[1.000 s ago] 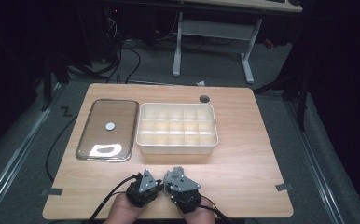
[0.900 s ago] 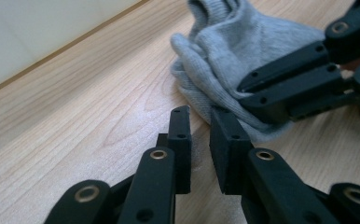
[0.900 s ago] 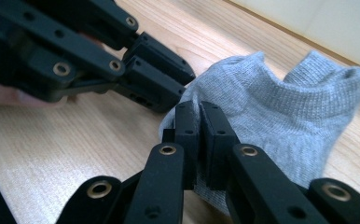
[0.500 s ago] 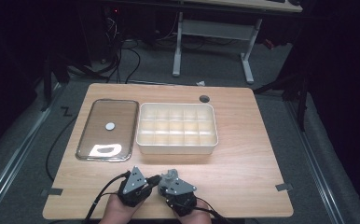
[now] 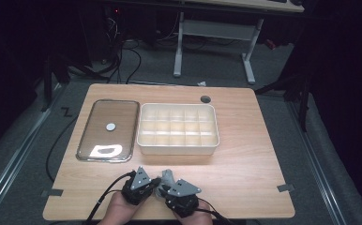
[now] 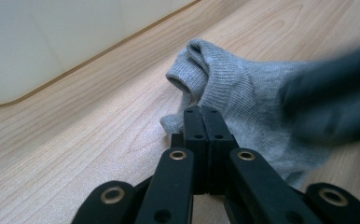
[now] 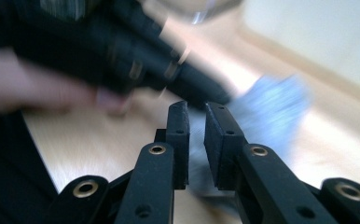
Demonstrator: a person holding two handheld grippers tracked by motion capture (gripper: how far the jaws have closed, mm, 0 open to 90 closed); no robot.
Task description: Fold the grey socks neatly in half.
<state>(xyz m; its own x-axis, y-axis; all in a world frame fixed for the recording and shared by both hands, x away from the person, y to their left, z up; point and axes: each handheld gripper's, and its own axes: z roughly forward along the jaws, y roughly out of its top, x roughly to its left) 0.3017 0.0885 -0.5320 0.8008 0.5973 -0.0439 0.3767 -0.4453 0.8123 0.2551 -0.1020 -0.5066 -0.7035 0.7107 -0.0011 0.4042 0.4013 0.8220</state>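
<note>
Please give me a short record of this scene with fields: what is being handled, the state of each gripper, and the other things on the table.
handled thing: grey sock, lying on the wooden table near its front edge
left gripper: jaws shut together, tips at the sock's edge; whether they pinch cloth cannot be told
right gripper: jaws slightly apart and just opening, grey cloth between them
behind the sock: white divided box, compartments look empty
left of box: clear lid, flat
</note>
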